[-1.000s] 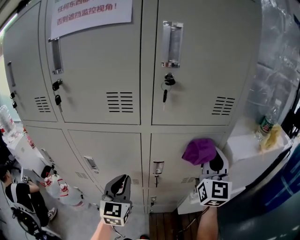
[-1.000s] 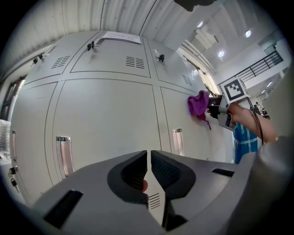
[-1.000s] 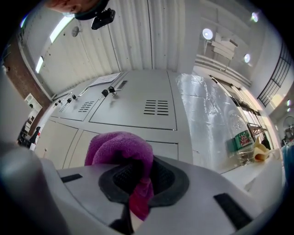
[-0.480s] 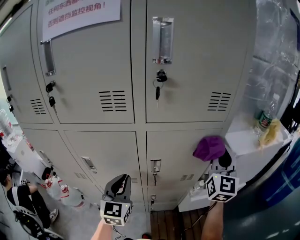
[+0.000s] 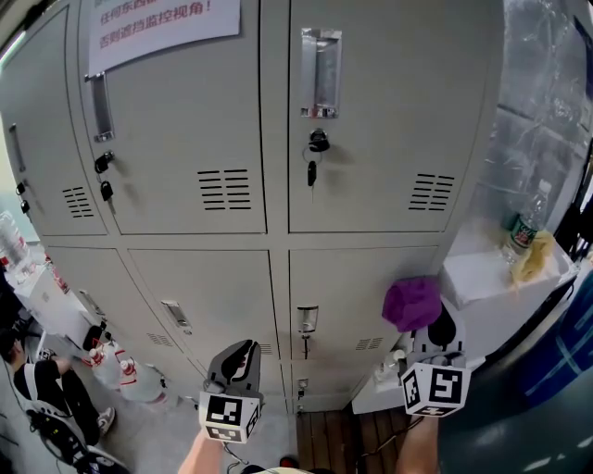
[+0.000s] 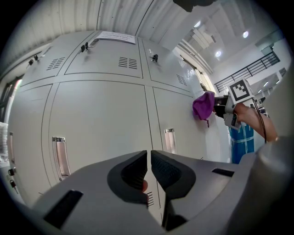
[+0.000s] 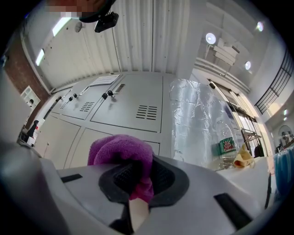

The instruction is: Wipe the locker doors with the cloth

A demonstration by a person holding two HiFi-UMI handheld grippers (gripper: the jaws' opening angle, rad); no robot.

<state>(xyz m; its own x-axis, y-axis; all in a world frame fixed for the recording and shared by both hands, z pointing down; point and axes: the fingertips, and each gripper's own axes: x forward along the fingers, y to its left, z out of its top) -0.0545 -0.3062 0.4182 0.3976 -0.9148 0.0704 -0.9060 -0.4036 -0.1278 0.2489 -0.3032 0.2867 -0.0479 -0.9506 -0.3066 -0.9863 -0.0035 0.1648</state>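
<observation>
Grey metal locker doors point(image 5: 371, 120) fill the head view, two rows high, with handles and keys. My right gripper point(image 5: 419, 319) is shut on a bunched purple cloth point(image 5: 412, 301), held against the lower right door point(image 5: 352, 287) near its right edge. The same cloth point(image 7: 124, 153) bulges out between the jaws in the right gripper view, and it shows as a purple lump point(image 6: 203, 104) in the left gripper view. My left gripper point(image 5: 243, 355) hangs low in front of the bottom doors, jaws shut with nothing between them point(image 6: 149, 172).
A white paper notice point(image 5: 157, 28) is taped to the upper left door. Right of the lockers a white ledge point(image 5: 491, 278) carries a plastic bottle point(image 5: 523, 231) and a yellow wrapper. Bottles stand on the floor at lower left point(image 5: 125, 375), beside a person point(image 5: 46, 393).
The right gripper with the purple cloth has shifted right and a little down along the lower right door. The left gripper has barely moved.
</observation>
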